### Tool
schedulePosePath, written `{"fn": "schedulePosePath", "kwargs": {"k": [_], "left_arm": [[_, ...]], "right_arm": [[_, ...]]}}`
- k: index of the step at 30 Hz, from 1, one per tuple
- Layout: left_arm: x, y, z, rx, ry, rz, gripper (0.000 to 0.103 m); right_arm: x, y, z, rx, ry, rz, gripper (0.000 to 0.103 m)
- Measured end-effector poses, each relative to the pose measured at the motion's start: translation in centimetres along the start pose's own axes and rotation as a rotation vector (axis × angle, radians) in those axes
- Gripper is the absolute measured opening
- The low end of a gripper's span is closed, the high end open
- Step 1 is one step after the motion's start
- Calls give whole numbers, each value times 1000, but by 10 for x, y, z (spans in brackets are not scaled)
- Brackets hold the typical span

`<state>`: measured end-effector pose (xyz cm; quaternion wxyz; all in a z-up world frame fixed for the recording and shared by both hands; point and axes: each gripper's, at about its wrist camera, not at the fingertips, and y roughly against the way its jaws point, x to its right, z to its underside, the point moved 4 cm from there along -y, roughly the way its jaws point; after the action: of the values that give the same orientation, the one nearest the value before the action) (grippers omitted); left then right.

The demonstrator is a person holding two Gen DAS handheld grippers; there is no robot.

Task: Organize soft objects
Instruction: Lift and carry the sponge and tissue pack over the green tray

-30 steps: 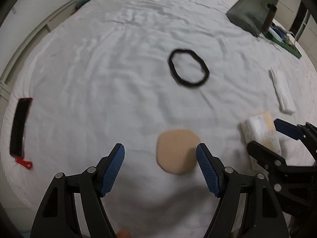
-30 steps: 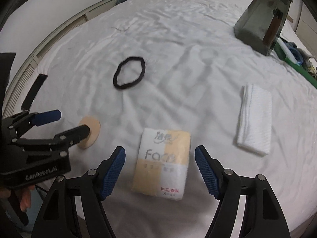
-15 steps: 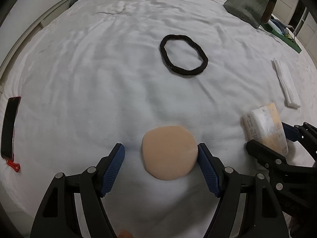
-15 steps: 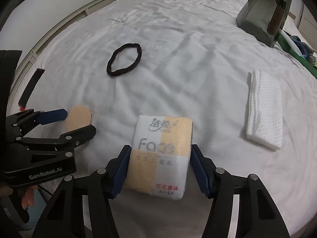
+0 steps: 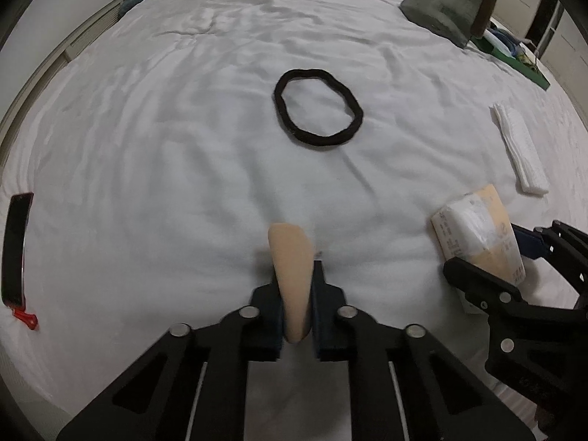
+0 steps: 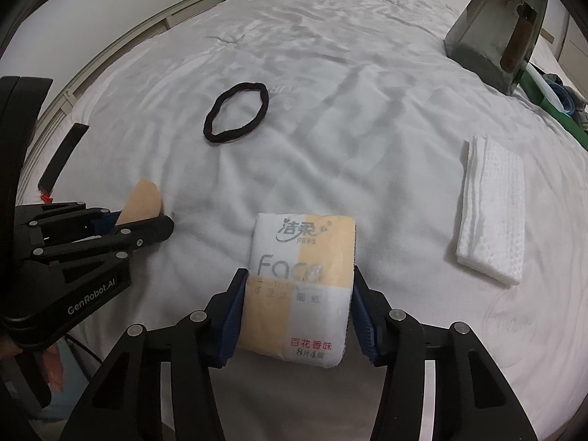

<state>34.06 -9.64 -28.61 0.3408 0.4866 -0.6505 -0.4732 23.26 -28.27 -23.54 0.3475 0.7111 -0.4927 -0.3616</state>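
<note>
Left gripper jaws just closed, clamped on beige makeup sponge, bottom centre, folded thin: may spring free. Right gripper jaws closing on tissue pack, lower centre on bed: slick wrapper may slip.

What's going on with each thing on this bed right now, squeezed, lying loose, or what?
Left gripper: shut on the beige puff.
Beige puff: pinched on edge.
Right gripper: just closed on the tissue pack.
Tissue pack: clamped at both sides.
Black hair band: lying flat, untouched.
White folded cloth: lying flat, untouched.
</note>
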Motion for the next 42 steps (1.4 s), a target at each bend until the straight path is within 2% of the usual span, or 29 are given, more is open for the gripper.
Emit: {"fn": "schedulePosePath", "kwargs": {"k": [10, 14, 18, 21, 24, 28, 34, 38, 42], "left_arm": [[9, 28, -14, 32, 8, -20, 6], [17, 44, -28, 47, -1, -48, 6], [41, 64, -52, 54, 0, -28, 6], [69, 79, -68, 77, -31, 5, 6], [116, 88, -94, 87, -52, 77, 6], [180, 96, -129, 110, -85, 153, 6], [288, 88, -207, 134, -82, 280, 6], [347, 73, -274, 195, -83, 285, 6], [383, 59, -331, 258, -107, 255, 6]], "right_arm": [[6, 23, -13, 51, -31, -37, 49], [17, 42, -19, 78, -48, -53, 49], [39, 68, -26, 104, -60, -43, 49], [77, 94, -31, 128, -90, -6, 49], [120, 118, -34, 150, -120, 39, 49], [197, 152, -43, 187, -154, 129, 49], [329, 182, -75, 248, -191, 227, 49], [397, 181, -107, 284, -189, 268, 49], [447, 165, -144, 317, -179, 278, 49]]}}
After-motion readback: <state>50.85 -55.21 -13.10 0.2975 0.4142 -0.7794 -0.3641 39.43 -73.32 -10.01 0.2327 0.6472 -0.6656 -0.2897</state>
